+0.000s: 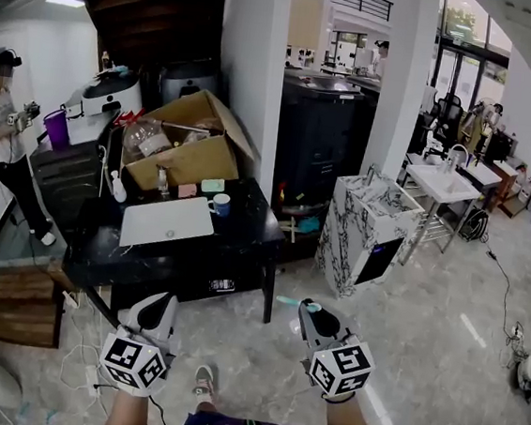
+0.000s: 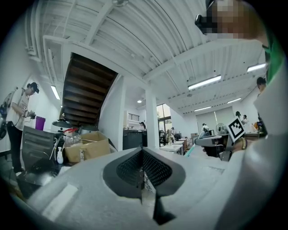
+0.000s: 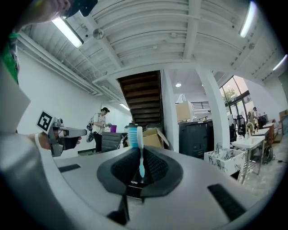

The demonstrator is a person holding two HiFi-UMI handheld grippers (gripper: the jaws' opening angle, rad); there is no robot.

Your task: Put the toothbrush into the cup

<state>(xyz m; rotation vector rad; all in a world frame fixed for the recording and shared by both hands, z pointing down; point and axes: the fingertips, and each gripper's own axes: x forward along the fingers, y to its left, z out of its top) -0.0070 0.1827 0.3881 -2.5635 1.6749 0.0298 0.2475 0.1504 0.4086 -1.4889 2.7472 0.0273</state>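
slim bristled toothbrush (image 3: 140, 140), pinched by right gripper (image 3: 140, 155)

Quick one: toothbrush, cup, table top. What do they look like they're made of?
Toothbrush: smooth white-and-teal plastic handle with teal bristles, clamped in the right gripper's jaws.
Cup: blue with a pale handle, probably glazed ceramic or plastic; too small to tell which.
Table: black top with a faint sheen, possibly stone or lacquered board.

Left gripper (image 2: 142, 153) is pointing into the room, jaws pressing together on nothing.
At right, the right gripper (image 2: 201, 142) is holding a toothbrush (image 2: 190, 150); a cardboard box (image 2: 87, 149) is sitting at left.
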